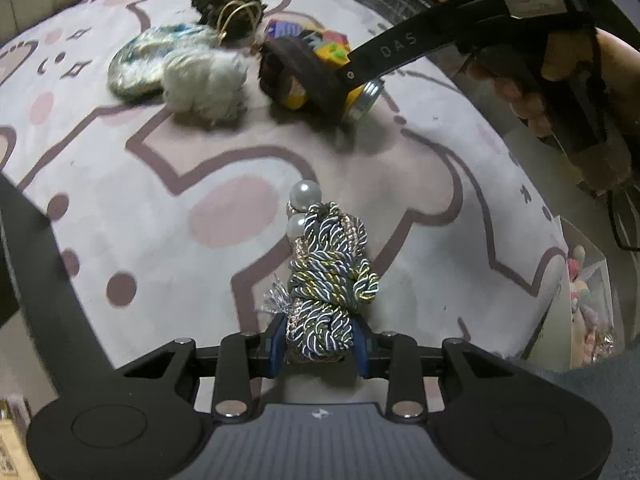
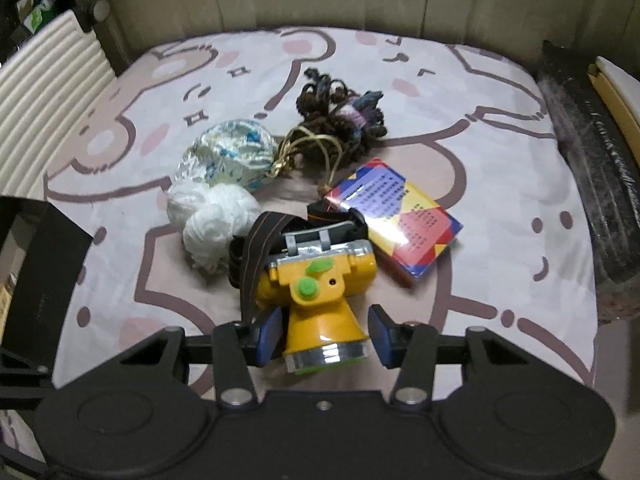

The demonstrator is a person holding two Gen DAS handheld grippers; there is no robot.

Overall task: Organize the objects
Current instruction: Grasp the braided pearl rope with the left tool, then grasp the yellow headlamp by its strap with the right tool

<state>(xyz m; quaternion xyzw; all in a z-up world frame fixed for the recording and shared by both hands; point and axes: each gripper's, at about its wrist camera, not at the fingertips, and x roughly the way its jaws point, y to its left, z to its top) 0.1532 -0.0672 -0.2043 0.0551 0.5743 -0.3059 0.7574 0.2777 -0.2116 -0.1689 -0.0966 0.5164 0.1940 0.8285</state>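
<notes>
Soft twisted cord bundle (image 1: 332, 280), light, pinched between left gripper (image 1: 320, 344); right gripper (image 2: 320, 336) half-open astride rigid yellow headlamp (image 2: 320, 292), pads clear, beside white yarn (image 2: 210, 220).

My headlamp (image 2: 316, 300) is yellow with green buttons. The twisted cord bundle (image 1: 330, 280) is dark blue, white and gold. One yarn ball (image 2: 212, 220) is white. The bedsheet (image 2: 500, 184) is pale pink with brown outlines.

Left gripper (image 1: 320, 342): black frame, blue pads, silver bolts, grey ribbed plate.
Right gripper (image 2: 322, 334): black frame, blue pads, silver bolts; "DAS" lettering on its arm.
</notes>
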